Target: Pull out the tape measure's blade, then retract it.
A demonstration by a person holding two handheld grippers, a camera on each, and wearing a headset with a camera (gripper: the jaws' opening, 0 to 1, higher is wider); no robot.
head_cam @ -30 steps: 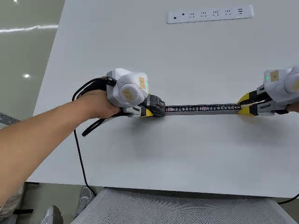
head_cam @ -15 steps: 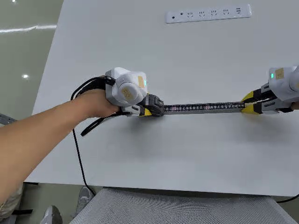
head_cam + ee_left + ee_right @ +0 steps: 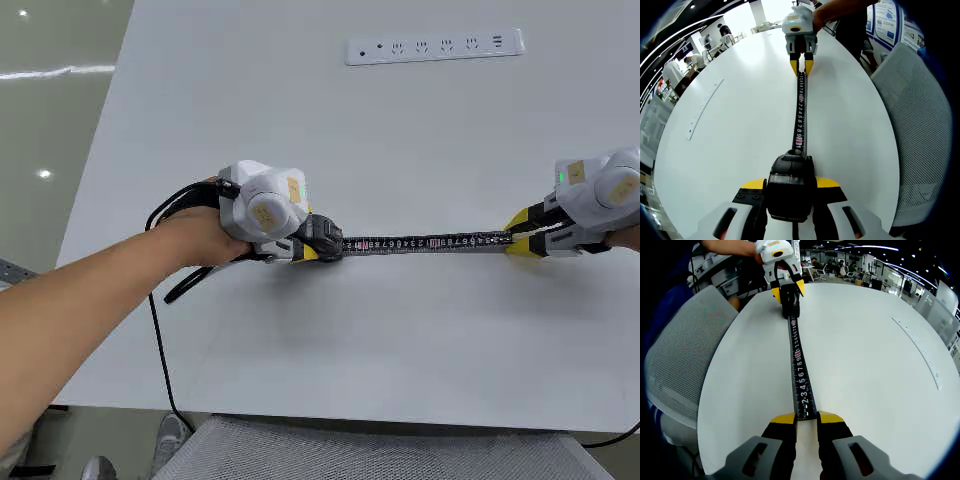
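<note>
A black tape measure case (image 3: 324, 238) lies on the white table (image 3: 400, 150), with my left gripper (image 3: 305, 245) shut on it. In the left gripper view the case (image 3: 791, 192) sits between the yellow-tipped fingers (image 3: 754, 184). Its dark blade (image 3: 425, 243) is drawn out flat along the tabletop to the right. My right gripper (image 3: 518, 240) is shut on the blade's end. From the right gripper view, the blade (image 3: 799, 370) runs from my right gripper (image 3: 806, 419) to the case (image 3: 791, 302) and the left gripper (image 3: 787, 290). The left gripper view has the right gripper (image 3: 801, 60) at the blade's (image 3: 800, 110) far end.
A white power strip (image 3: 435, 47) lies at the table's far side, well away from the blade. A grey mesh chair (image 3: 380, 450) stands at the near edge. A black cable (image 3: 160, 310) hangs off the table by the left arm. People stand in the background.
The right gripper has drawn the blade's end slightly farther right, so the blade is a little longer. The left gripper holds the case still; the head view has shifted.
</note>
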